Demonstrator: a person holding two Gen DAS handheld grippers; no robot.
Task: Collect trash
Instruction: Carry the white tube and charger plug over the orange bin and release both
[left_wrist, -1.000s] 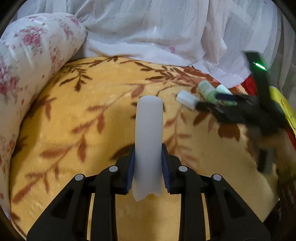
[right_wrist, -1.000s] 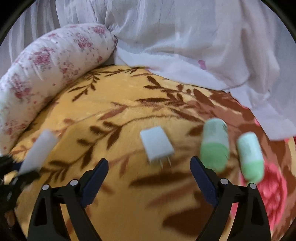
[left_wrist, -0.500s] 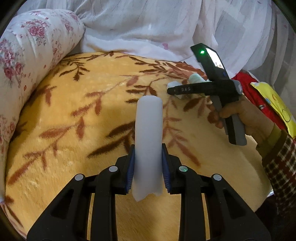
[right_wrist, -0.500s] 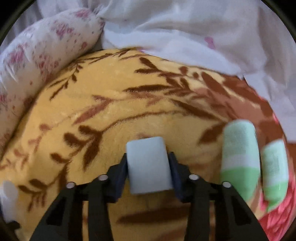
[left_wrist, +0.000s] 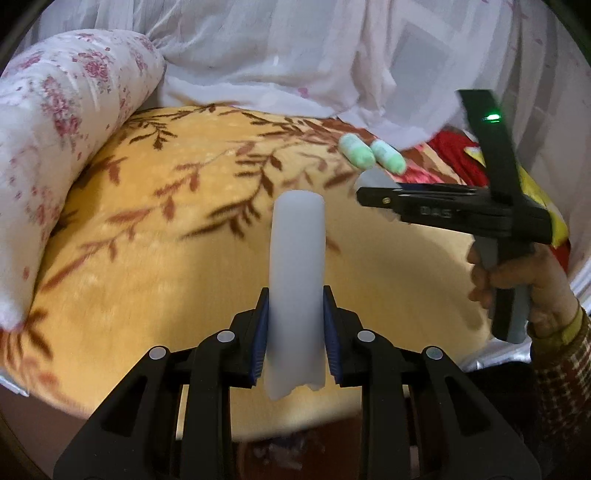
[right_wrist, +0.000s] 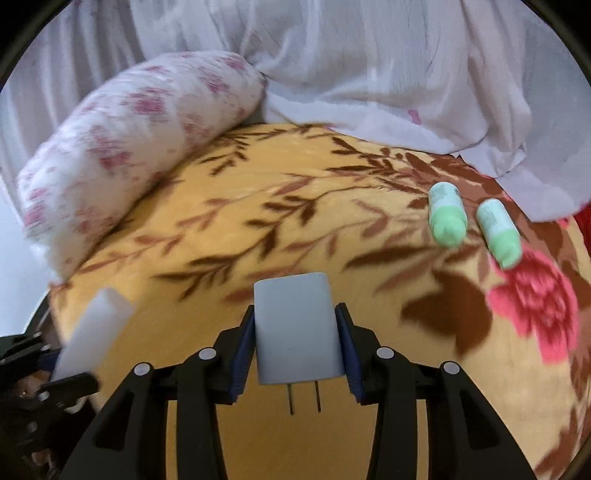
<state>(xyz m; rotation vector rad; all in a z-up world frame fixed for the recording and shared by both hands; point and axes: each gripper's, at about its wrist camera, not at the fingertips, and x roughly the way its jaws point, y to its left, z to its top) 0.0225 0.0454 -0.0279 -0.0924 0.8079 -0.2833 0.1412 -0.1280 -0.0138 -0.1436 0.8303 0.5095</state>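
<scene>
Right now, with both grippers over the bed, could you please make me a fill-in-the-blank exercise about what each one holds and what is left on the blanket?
1. The left gripper is shut on a long white ____.
2. The right gripper holds a white charger with ____ metal prongs.
3. ____ green bottles lie on the yellow blanket.
4. The flowered pillow has ____ flowers.

Missing words: tube; two; Two; pink
</scene>
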